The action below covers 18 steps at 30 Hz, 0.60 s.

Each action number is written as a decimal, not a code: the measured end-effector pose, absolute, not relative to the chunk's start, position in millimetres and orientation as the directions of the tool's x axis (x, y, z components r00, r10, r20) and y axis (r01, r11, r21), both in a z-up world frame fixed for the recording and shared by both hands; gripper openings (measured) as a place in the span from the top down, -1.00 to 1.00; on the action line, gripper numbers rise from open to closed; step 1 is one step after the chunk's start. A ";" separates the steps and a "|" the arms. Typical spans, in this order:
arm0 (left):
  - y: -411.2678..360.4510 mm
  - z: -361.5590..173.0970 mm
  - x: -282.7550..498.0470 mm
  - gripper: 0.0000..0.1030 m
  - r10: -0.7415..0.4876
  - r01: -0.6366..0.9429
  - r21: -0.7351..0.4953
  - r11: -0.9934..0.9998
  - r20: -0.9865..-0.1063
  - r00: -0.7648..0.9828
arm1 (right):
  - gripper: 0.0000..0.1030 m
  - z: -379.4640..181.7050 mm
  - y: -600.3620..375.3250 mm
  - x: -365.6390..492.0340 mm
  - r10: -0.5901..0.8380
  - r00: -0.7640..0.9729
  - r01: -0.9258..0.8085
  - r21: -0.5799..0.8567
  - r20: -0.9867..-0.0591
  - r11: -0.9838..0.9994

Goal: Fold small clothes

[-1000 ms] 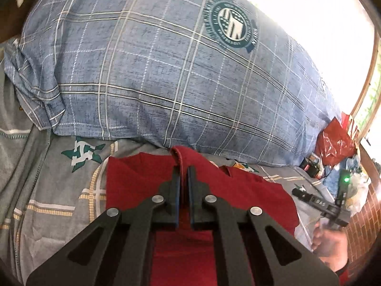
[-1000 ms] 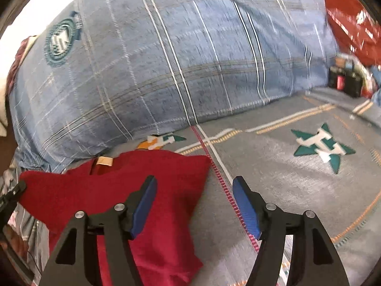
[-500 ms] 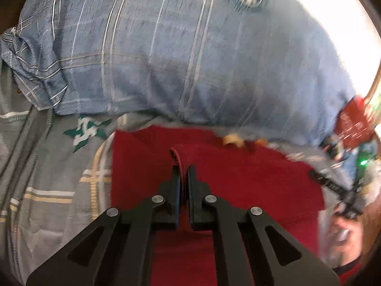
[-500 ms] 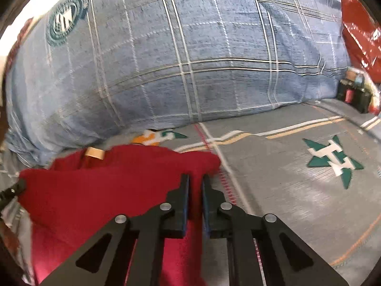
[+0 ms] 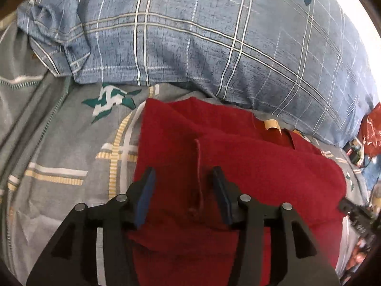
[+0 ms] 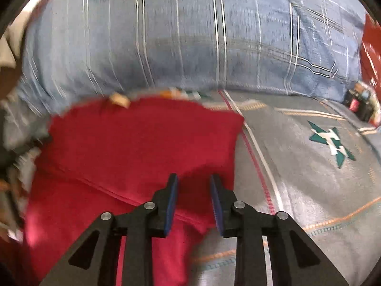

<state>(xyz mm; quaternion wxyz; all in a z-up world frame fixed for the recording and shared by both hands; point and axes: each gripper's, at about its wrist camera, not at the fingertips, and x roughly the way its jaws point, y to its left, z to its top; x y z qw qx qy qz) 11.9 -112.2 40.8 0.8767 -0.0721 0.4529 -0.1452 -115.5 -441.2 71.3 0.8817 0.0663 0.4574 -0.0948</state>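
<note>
A red garment (image 5: 238, 166) lies partly folded on the grey patterned bedsheet (image 5: 71, 155), a tan label (image 5: 272, 125) at its collar. My left gripper (image 5: 182, 169) hovers low over its left part with its jaws opening. A hemmed fold edge (image 5: 198, 166) lies loose between the blue pads, touching neither. In the blurred right wrist view, my right gripper (image 6: 194, 176) is over the right part of the red garment (image 6: 142, 143). Its jaws are opening too, and the cloth below them is not pinched.
A large blue checked pillow (image 5: 214, 47) lies right behind the garment and fills the far side in the right wrist view as well (image 6: 190, 47). A red bag (image 5: 371, 131) and small dark items (image 6: 359, 107) sit at the far right. Bare sheet (image 6: 309, 178) spreads to the right.
The left gripper sank and opened, letting go of the red fold, which now lies flat. The right gripper shut at the garment's right edge, then opened partly and shifted left over the cloth.
</note>
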 end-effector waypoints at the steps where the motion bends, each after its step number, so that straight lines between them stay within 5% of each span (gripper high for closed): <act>1: -112.5 40.7 11.9 0.05 -0.318 0.192 -0.254 0.948 -0.774 0.548 | 0.56 66.7 -440.1 -114.7 -0.121 0.558 0.225 0.010 -0.821 0.974; 5: -112.2 47.3 2.9 -0.14 -0.291 0.198 -0.215 0.956 -0.777 0.558 | 0.55 71.7 -442.7 -120.3 -0.127 0.551 0.259 0.024 -0.825 0.965; 10: -98.1 56.2 -22.7 -0.32 -0.290 0.183 -0.226 0.957 -0.785 0.548 | 0.17 80.2 -439.5 -137.8 -0.123 0.575 0.275 0.049 -0.809 0.960; 12: -95.1 58.9 -34.7 -0.32 -0.263 0.169 -0.202 0.965 -0.792 0.551 | 0.17 64.6 -441.3 -133.4 -0.135 0.527 0.293 0.030 -0.839 0.956; 18: -82.6 75.6 -77.5 -0.52 -0.230 0.179 -0.153 0.972 -0.785 0.576 | 0.09 85.9 -443.3 -158.4 -0.017 0.591 0.314 0.211 -0.807 0.926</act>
